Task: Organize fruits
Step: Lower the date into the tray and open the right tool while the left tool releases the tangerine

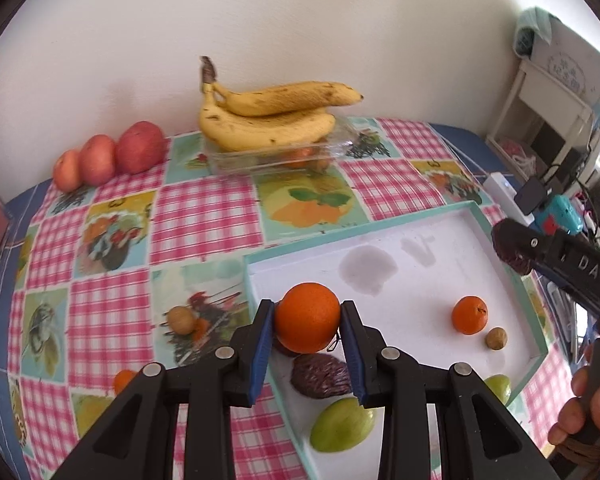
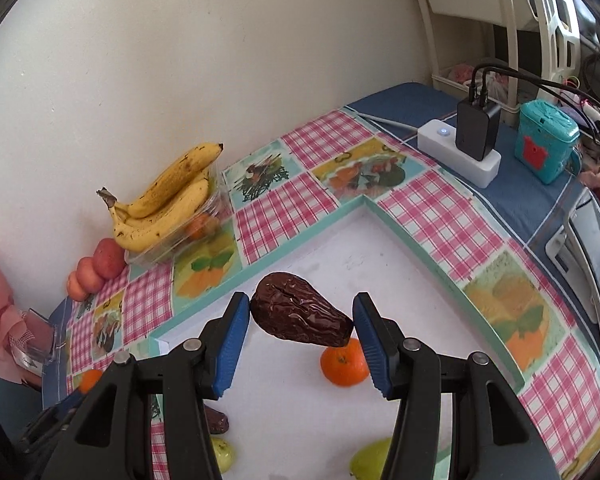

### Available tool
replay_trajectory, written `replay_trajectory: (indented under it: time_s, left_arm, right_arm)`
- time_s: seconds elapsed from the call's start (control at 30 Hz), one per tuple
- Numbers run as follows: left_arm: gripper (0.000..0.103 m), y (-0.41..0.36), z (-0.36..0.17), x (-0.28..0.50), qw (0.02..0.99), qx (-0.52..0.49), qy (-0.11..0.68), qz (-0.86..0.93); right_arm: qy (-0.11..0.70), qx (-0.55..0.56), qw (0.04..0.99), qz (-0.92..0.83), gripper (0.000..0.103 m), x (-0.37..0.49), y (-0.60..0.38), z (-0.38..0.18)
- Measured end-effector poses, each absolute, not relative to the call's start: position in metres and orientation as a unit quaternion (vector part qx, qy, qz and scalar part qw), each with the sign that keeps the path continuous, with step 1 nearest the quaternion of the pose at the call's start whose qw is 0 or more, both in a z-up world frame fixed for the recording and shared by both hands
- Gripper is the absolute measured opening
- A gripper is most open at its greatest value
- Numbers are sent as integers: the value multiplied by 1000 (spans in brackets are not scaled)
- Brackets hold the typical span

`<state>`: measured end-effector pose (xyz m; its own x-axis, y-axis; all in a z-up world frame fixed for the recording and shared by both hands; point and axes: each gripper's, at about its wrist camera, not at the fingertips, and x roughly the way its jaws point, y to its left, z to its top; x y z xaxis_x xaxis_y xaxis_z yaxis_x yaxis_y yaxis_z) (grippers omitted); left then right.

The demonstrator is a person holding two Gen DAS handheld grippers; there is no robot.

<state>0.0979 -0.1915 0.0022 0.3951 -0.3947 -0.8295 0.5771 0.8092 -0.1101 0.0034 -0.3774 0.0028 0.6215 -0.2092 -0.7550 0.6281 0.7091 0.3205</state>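
In the left wrist view the left claw [image 1: 308, 322] grips an orange [image 1: 308, 317] over the tray's [image 1: 500, 240] near left corner, while in the right wrist view the right claw [image 2: 301, 320] pinches what looks like a date [image 2: 300, 310] above the tray's middle.

The bananas [image 1: 268, 116] lie on a container [image 1: 268, 158] behind the tray [image 1: 452, 216], apples [image 1: 112, 156] to their left.
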Motion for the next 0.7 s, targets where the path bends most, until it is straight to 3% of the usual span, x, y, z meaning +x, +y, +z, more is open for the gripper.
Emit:
replay_trajectory:
  time_s: [0.37,0.7]
  left_arm:
    - [35,-221,-24,102,815,118,473,-312]
    - [35,-232,-51,101,799,135,494,-315]
  right_arm:
    - [368,266,850,-266,55,12,-396,-1]
    - [406,288,824,-272,55,18,-415,-38]
